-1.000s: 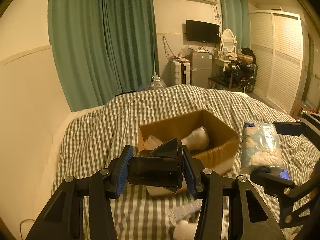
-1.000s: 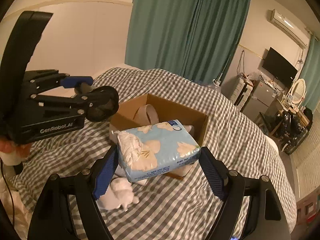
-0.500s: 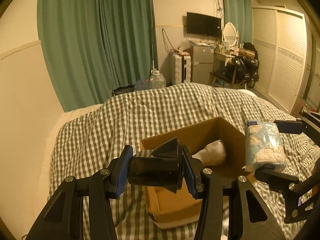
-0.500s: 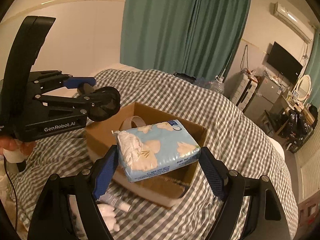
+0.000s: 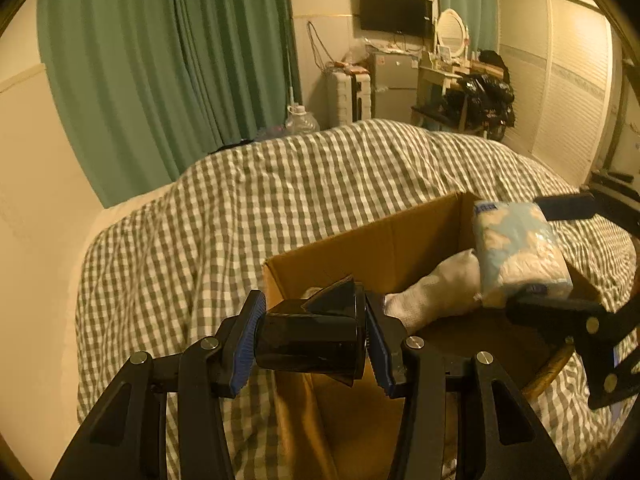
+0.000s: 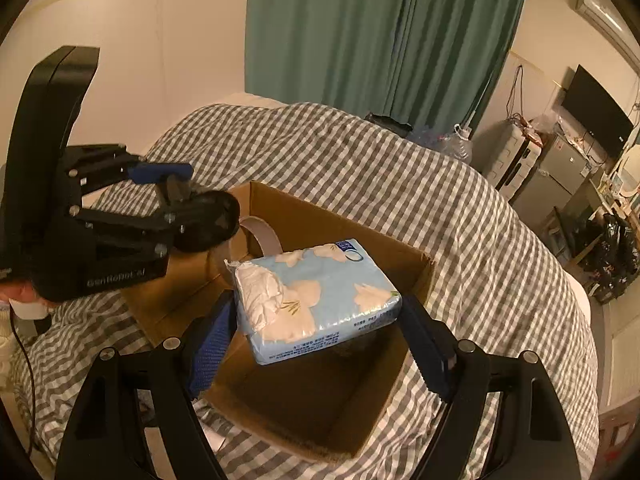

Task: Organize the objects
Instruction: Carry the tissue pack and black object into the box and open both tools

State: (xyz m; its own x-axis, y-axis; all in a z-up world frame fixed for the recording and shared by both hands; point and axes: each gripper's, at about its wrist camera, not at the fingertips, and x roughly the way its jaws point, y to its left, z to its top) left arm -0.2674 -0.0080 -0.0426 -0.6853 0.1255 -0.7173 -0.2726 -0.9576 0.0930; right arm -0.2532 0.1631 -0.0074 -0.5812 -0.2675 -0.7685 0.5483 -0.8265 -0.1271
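Observation:
An open cardboard box (image 5: 360, 236) (image 6: 416, 264) stands on the checked bed. My left gripper (image 5: 312, 340) is shut on a black cylindrical object (image 5: 308, 340) and holds it over the box's near left corner; it also shows in the right wrist view (image 6: 200, 216). My right gripper (image 6: 320, 320) is shut on a light blue tissue pack (image 6: 320, 296) and holds it over the open box; the pack also shows in the left wrist view (image 5: 520, 252). A white sock-like cloth (image 5: 436, 292) lies inside the box.
The grey-and-white checked blanket (image 5: 280, 192) covers the bed around the box. Green curtains (image 5: 160, 60) hang behind. A wall (image 6: 140, 60) runs along the bed's left side. Furniture and a TV (image 5: 396, 10) stand at the far right.
Both grippers have moved forward over the box, which now sits directly under them. The tissue pack and the black object stay gripped.

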